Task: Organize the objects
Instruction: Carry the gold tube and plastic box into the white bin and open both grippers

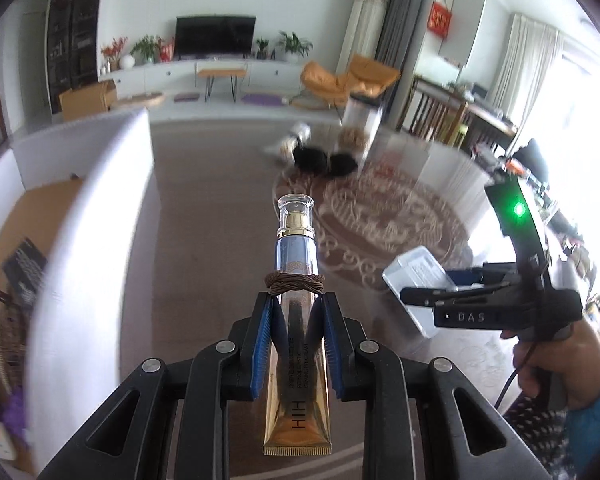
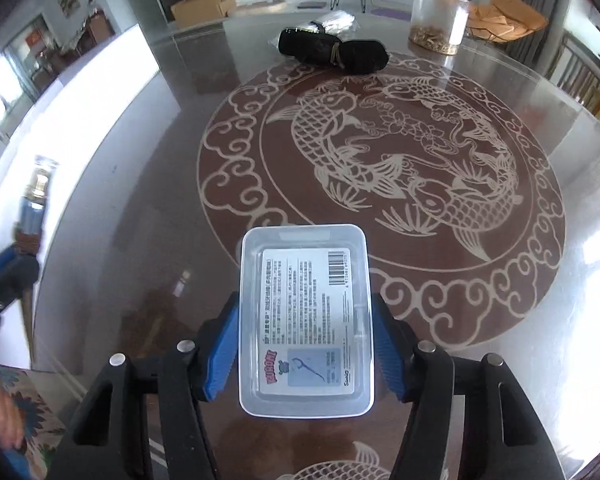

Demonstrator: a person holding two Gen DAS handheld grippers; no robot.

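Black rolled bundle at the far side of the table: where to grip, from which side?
Grip the black rolled bundle at one thick end, beside its tie, jaws across the roll from above. It lies flat and long. The clear jar stands to its right, so come in from the near side.

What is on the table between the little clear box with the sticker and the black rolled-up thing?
Nothing stands there. In the right wrist view only the table's fish pattern lies between the clear box and the black bundle.

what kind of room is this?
Likely a home living/dining room: TV on a low white cabinet, tan lounge chair, and a glass table with a koi pattern.
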